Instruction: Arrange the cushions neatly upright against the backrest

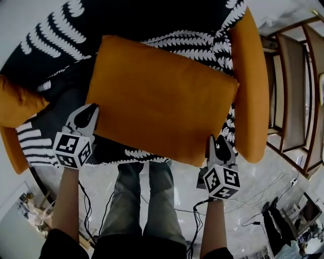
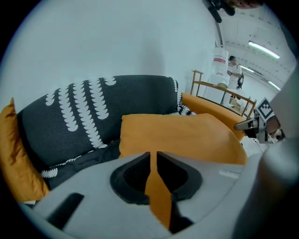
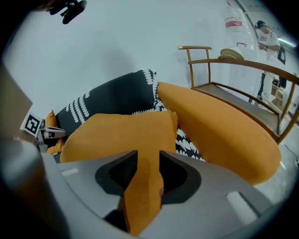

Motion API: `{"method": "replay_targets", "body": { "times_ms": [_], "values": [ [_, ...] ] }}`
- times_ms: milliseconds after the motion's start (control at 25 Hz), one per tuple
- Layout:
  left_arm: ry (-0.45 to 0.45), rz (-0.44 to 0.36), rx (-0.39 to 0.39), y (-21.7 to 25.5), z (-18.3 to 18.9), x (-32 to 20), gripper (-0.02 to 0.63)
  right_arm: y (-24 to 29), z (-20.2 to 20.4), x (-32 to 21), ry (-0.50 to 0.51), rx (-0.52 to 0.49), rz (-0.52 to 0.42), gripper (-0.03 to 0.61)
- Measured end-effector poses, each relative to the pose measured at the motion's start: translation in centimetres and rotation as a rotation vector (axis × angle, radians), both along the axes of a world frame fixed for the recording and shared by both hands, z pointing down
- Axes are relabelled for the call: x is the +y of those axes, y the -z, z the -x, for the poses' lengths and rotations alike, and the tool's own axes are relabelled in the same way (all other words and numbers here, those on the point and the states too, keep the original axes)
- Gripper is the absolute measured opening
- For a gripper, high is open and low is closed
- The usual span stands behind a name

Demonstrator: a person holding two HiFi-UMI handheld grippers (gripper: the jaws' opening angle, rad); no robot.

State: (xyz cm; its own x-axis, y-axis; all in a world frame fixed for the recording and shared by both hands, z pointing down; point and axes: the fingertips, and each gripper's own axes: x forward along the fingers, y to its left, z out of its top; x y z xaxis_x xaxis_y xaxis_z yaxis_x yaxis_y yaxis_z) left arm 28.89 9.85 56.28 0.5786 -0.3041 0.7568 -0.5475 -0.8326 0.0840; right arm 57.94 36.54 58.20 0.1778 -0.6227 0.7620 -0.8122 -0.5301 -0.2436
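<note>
Left tool (image 1: pixel 87 117) and right tool (image 1: pixel 218 147) each grip a near corner of the orange cushion (image 1: pixel 162 96), which lies flat across the seat of the sofa (image 1: pixel 55 101). Left gripper view: jaws nearly together, pinching a thin fold of its fabric. Right gripper view: jaws somewhat wider apart, clamped on a thicker fold.

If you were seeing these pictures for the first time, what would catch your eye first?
A big orange cushion fills the middle, held at its near corners by the left gripper and right gripper. Behind it lies a black sofa cover with white leaf print.
</note>
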Motion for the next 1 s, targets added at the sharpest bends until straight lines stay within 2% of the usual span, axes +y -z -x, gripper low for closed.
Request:
{"method": "replay_targets", "body": {
  "times_ms": [160, 320, 440, 600, 680, 880, 920, 1000],
  "values": [
    [0.016, 0.044, 0.008, -0.8, 0.0, -1.4, 0.148, -1.3, 0.0, -0.6, 0.021, -0.059, 0.022, 0.287],
    [-0.008, 0.068, -0.015, -2.5, -0.1, -2.4, 0.303, -2.5, 0.0, -1.0, 0.018, -0.091, 0.041, 0.352],
    [-0.007, 0.072, -0.027, -3.6, 0.1, -3.7, 0.375, -3.6, 0.0, -1.1, 0.007, -0.132, 0.064, 0.390],
    [0.001, 0.155, -0.009, -5.3, 0.5, -4.7, 0.481, -4.8, 0.0, -0.9, -0.020, -0.183, 0.070, 0.412],
    [-0.009, 0.193, 0.002, -5.9, 0.5, -4.9, 0.512, -5.4, -0.1, -0.9, -0.015, -0.203, 0.073, 0.428],
    [-0.106, 0.275, -0.010, -7.0, -1.3, -4.5, 0.513, -6.3, -0.7, -1.1, 0.031, -0.262, 0.093, 0.430],
    [-0.120, 0.313, -0.013, -7.2, -1.7, -4.2, 0.481, -6.4, -0.7, -1.2, 0.037, -0.270, 0.099, 0.425],
    [-0.145, 0.354, -0.021, -7.2, -2.4, -3.5, 0.364, -6.3, -0.5, -1.7, 0.050, -0.266, 0.112, 0.396]
  ]
}}
